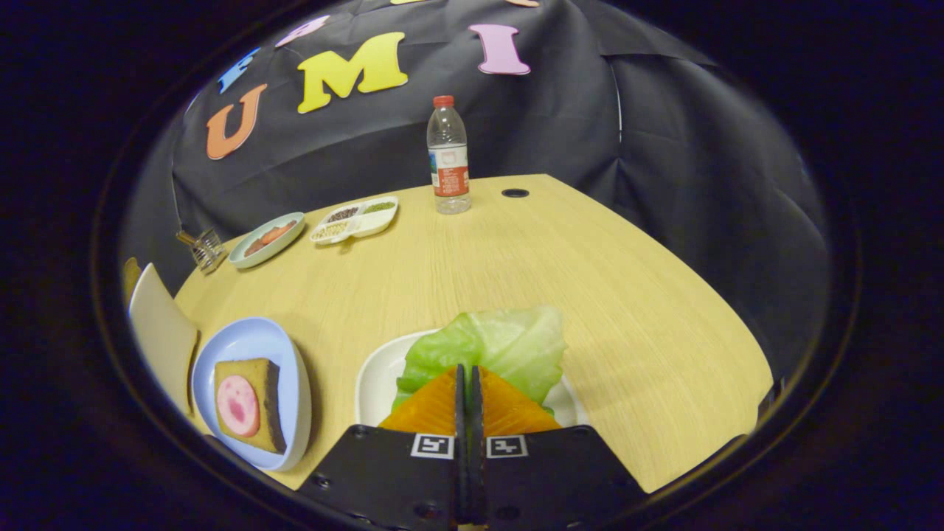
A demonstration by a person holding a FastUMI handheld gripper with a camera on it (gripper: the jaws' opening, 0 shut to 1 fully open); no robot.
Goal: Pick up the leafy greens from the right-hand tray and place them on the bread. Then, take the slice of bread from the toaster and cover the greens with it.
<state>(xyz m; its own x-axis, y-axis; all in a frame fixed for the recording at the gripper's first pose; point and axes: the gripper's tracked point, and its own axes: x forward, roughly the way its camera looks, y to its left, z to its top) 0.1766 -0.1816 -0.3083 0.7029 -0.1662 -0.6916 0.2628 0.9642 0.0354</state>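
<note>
The gripper [469, 383] fingers sit pressed together over the leafy greens [493, 346]. The greens lie on the white tray [376, 383] near the desk's [590, 280] front edge, their long axis running crosswise to the fingers.

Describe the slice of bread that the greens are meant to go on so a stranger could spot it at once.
On the wooden table, look left of the closed fingers and the white tray of leafy greens. There sits a pale blue plate. The bread lies on it, alone in having a round pink meat slice on top.
</note>
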